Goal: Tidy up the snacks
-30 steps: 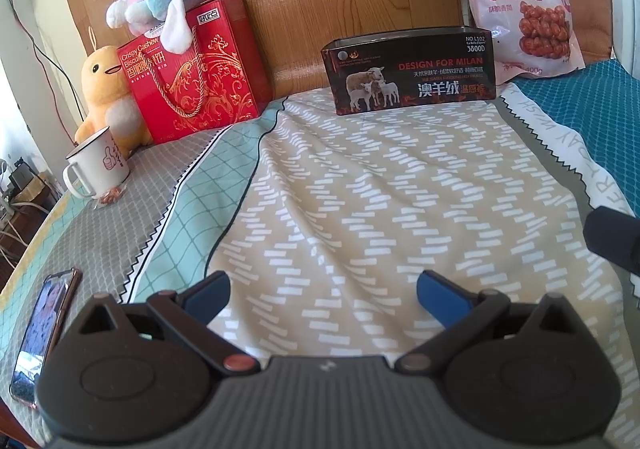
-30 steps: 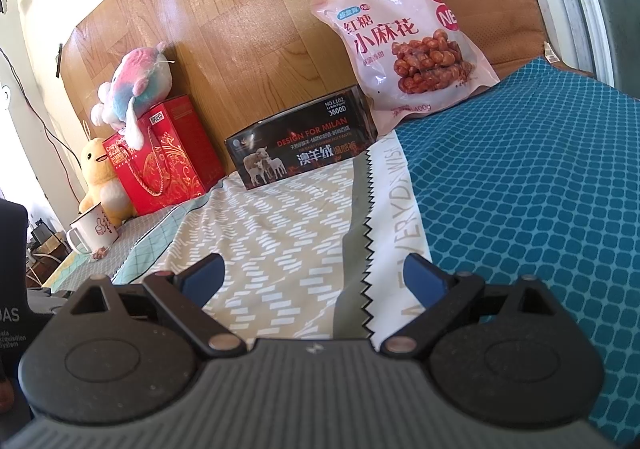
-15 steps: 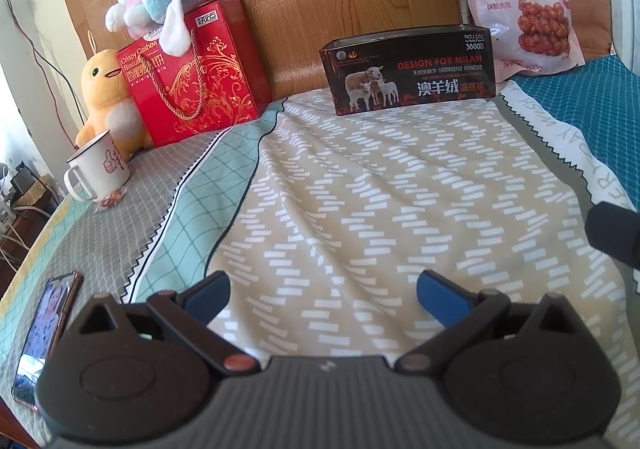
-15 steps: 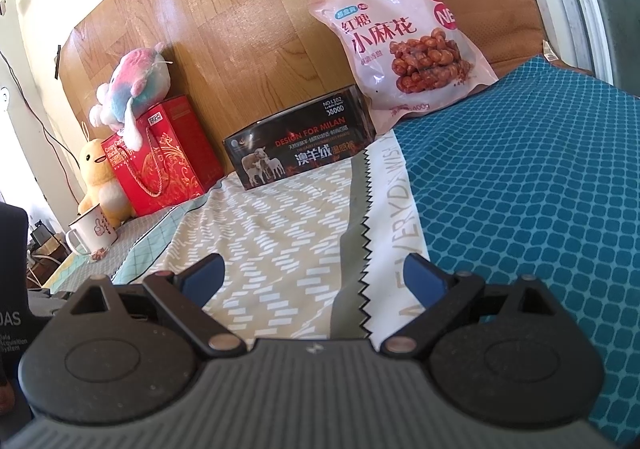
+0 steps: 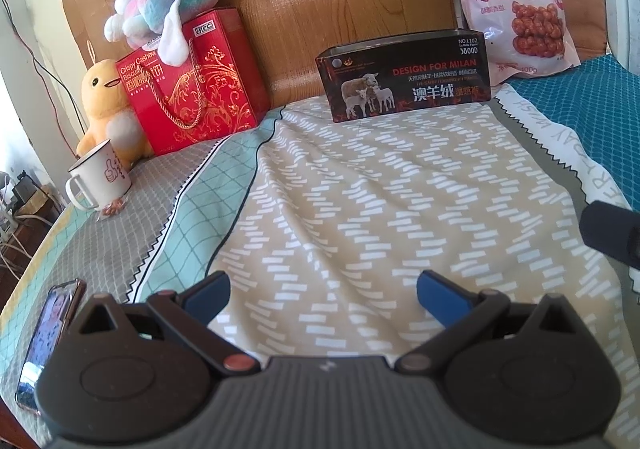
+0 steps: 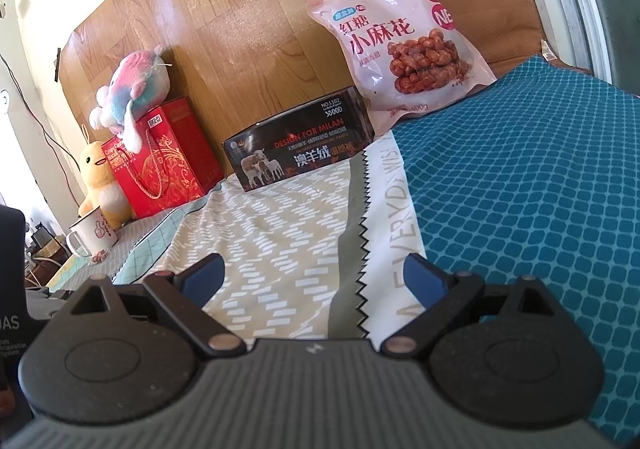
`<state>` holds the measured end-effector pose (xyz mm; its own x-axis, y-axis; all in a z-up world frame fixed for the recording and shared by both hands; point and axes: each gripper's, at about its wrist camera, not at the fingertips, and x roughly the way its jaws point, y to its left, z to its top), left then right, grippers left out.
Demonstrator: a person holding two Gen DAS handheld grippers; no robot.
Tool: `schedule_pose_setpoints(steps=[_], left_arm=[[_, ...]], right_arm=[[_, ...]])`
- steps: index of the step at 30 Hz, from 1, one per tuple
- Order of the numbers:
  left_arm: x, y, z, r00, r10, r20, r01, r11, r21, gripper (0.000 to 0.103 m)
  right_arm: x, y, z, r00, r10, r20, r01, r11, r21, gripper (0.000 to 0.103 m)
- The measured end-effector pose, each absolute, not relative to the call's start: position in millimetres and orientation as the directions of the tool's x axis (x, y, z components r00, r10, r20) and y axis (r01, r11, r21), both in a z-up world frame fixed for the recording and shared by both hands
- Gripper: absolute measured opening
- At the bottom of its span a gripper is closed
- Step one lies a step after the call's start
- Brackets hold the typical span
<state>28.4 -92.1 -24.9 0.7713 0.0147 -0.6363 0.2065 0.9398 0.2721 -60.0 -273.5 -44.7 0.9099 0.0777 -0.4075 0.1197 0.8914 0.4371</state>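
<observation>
Snack bag (image 6: 404, 45): pink, leaning on the headboard just right of the black box (image 6: 300, 147).
Red biscuit box (image 5: 192, 81): left of the black box, apart.
Left tool (image 5: 322, 291): spread wide, empty.
Right tool (image 6: 314, 275): spread wide, empty.
Progress: seemingly nothing gathered yet.

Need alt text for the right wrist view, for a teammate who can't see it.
The right hand-held gripper, open and empty, hovers over a patterned bedspread. At the wooden headboard stand a pink snack bag, a black box and a red gift box with a plush toy on top.
</observation>
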Motion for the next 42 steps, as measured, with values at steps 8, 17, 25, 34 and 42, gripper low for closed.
schedule_pose_setpoints(steps=[8,17,25,34,42], left_arm=[[23.5,-91.1,-18.5,0.804,0.011,-0.594,0.197,0.938,0.285,0.103],[22.0,-92.0,-16.6,0.817,0.007,-0.576,0.197,0.936,0.29,0.103],[21.3,-92.9,-17.5,0.817,0.008,-0.577,0.199,0.934,0.296,0.103],[23.1,-95.0,-21.5,0.805,0.024,-0.593,0.201,0.929,0.311,0.103],[27.8,-93.4,-24.3,0.784,0.036,-0.62,0.199,0.931,0.306,0.103]], right_arm=[[-60.9,-273.3,-44.4,0.911,0.075,-0.405,0.121,0.892,0.437,0.098],[-61.7,-272.3,-42.4,0.914,0.067,-0.399,0.123,0.893,0.432,0.098],[-61.8,-272.3,-42.1,0.915,0.065,-0.397,0.124,0.893,0.432,0.098],[-62.5,-271.6,-42.1,0.916,0.063,-0.396,0.125,0.893,0.432,0.098],[-62.4,-271.6,-42.3,0.916,0.063,-0.397,0.125,0.894,0.43,0.098]])
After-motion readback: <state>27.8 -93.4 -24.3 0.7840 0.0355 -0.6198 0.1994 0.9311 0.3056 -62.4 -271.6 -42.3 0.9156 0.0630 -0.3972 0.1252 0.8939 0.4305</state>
